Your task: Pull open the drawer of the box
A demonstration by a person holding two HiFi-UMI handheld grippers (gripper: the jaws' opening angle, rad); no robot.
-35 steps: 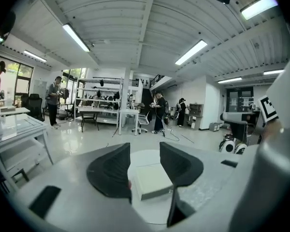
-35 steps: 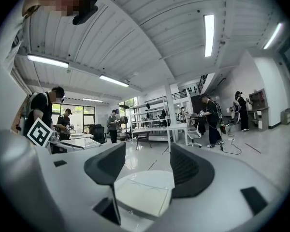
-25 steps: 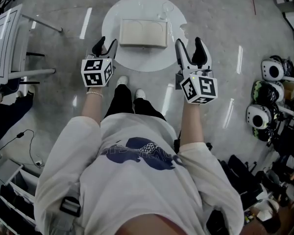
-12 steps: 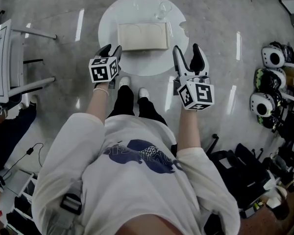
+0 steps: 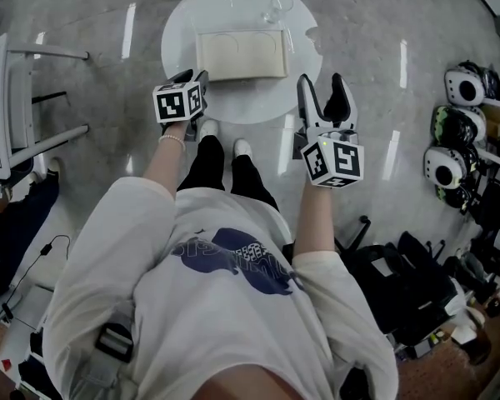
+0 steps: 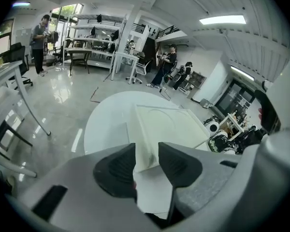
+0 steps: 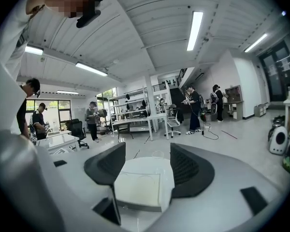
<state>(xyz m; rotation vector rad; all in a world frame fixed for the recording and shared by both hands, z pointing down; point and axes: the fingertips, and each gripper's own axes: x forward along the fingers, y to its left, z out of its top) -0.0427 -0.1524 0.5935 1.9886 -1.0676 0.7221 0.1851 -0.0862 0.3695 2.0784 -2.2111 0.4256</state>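
Box [image 5: 240, 54] sits flat mid-table on the round white table [image 5: 177, 32], long side facing the person, drawer shut as far as I can tell; no handle or pull visible in any view. Clear glass [image 5: 277, 8] stands behind it near the far rim.

Left claw [image 5: 198, 80] is angled down at the box's near-left corner. Its jaws are apart and have just been closing a little, and they grip nothing; the box corner only shows past the gap. Right claw [image 5: 322, 86] hangs off the table's near-right edge, jaws wide, empty, box well ahead.

Step in hand, my read: approach to grasp. To do it well:
- find the drawer front first
- pinch its edge squarely
- brace the box with the other claw, since it likely slides on the smooth top
- pull straight toward the person, slowly
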